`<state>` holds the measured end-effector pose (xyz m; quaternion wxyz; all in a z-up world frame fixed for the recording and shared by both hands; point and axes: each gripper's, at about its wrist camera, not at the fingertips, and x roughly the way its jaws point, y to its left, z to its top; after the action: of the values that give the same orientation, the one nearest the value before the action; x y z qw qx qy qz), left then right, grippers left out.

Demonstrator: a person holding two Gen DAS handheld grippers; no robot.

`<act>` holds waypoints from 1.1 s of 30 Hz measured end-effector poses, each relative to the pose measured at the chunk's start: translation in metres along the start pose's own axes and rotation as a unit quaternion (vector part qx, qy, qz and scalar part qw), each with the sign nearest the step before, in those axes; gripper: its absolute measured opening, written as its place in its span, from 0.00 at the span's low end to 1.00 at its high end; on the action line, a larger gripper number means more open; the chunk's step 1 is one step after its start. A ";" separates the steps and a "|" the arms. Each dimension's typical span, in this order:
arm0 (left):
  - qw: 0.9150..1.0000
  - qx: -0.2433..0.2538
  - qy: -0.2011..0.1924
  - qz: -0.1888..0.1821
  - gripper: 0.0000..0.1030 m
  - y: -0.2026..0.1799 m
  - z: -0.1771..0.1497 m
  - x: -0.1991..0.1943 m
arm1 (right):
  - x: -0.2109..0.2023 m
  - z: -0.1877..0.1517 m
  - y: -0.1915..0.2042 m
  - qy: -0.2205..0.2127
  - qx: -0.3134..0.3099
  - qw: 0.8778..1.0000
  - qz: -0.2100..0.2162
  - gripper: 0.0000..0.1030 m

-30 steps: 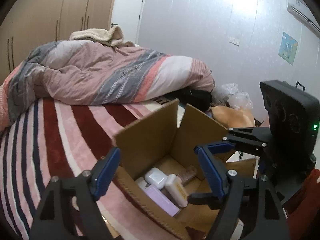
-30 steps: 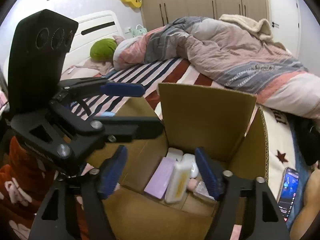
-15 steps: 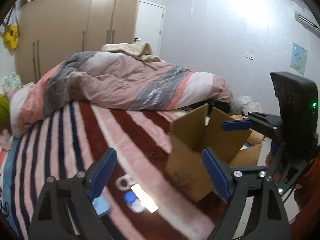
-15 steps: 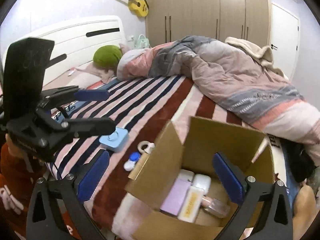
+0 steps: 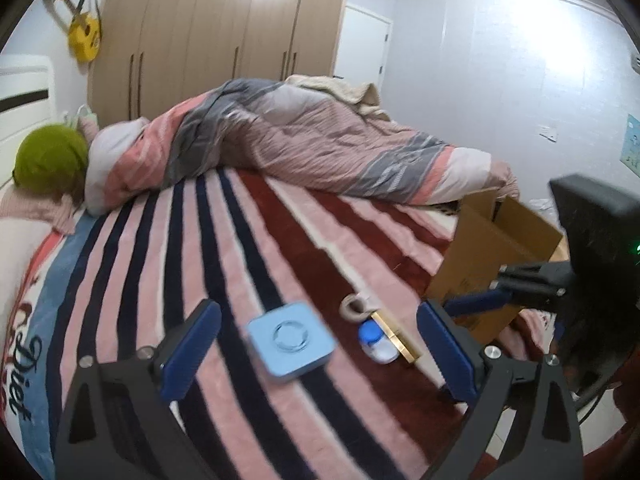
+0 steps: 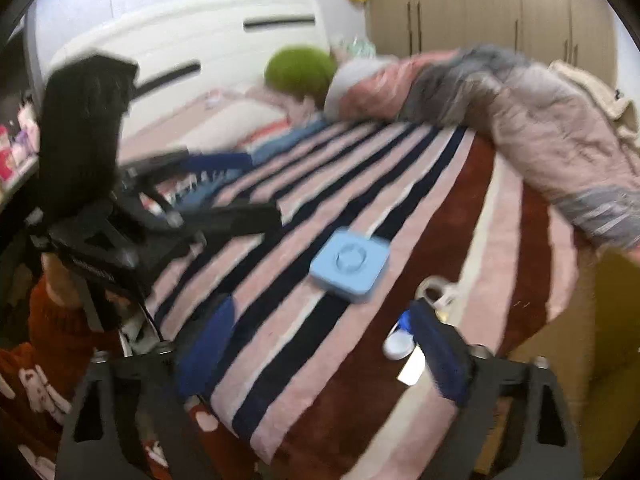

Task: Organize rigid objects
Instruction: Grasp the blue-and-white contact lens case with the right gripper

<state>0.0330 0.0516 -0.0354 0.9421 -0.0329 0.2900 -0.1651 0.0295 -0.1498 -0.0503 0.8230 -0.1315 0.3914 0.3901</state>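
Observation:
A light blue square case (image 5: pixel 290 342) (image 6: pixel 350 266) lies on the striped bedspread. Beside it lie a small tape ring (image 5: pixel 354 307) (image 6: pixel 434 291), a small blue-capped bottle (image 5: pixel 378 342) (image 6: pixel 400 340) and a flat gold-edged bar (image 5: pixel 396 336) (image 6: pixel 412 368). The open cardboard box (image 5: pixel 488 268) stands on the bed's right end. My left gripper (image 5: pixel 318 354) is open and empty, hovering just above the blue case. My right gripper (image 6: pixel 320 350) is open and empty, short of the case; its right finger covers part of the bottle.
A rumpled pink and grey duvet (image 5: pixel 304 144) fills the far side of the bed. A green cushion (image 5: pixel 50 164) lies by the headboard. Wardrobes (image 5: pixel 208 40) line the back wall. The other gripper's black body shows in each view (image 5: pixel 592 248) (image 6: pixel 84 160).
Both grippers have swung left, away from the cardboard box and its contents, and now face the loose items on the bedspread. Both stayed open and empty.

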 end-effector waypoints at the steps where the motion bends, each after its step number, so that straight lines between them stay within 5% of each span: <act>1: 1.000 -0.004 0.003 0.001 0.95 0.007 -0.006 0.003 | 0.013 -0.003 -0.001 0.016 0.003 1.000 -0.003 0.69; 6: 0.999 -0.032 0.011 -0.010 0.95 0.034 -0.025 0.014 | 0.064 -0.016 -0.021 0.074 0.000 0.995 -0.061 0.58; 13: 0.998 -0.056 0.013 -0.014 0.95 0.055 -0.036 0.023 | 0.109 -0.024 -0.057 0.139 0.050 0.985 -0.085 0.56; 19: 0.998 -0.060 0.018 -0.016 0.95 0.058 -0.038 0.026 | 0.125 -0.026 -0.055 0.164 0.078 0.983 -0.021 0.56; 25: 0.998 -0.059 0.020 -0.017 0.95 0.059 -0.040 0.026 | 0.125 -0.029 -0.063 0.150 0.096 0.983 -0.046 0.48; 29: 0.998 -0.062 0.019 -0.019 0.95 0.059 -0.039 0.025 | 0.126 -0.028 -0.069 0.141 0.105 0.982 -0.067 0.25; 33: 0.998 -0.059 0.021 -0.025 0.95 0.055 -0.036 0.026 | 0.119 -0.028 -0.061 0.119 0.081 0.987 -0.069 0.25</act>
<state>0.0486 0.0963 -0.0881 0.9278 -0.0923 0.3179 -0.1719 0.1061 -0.1405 -0.1624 0.8032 -0.1365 0.5072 0.2811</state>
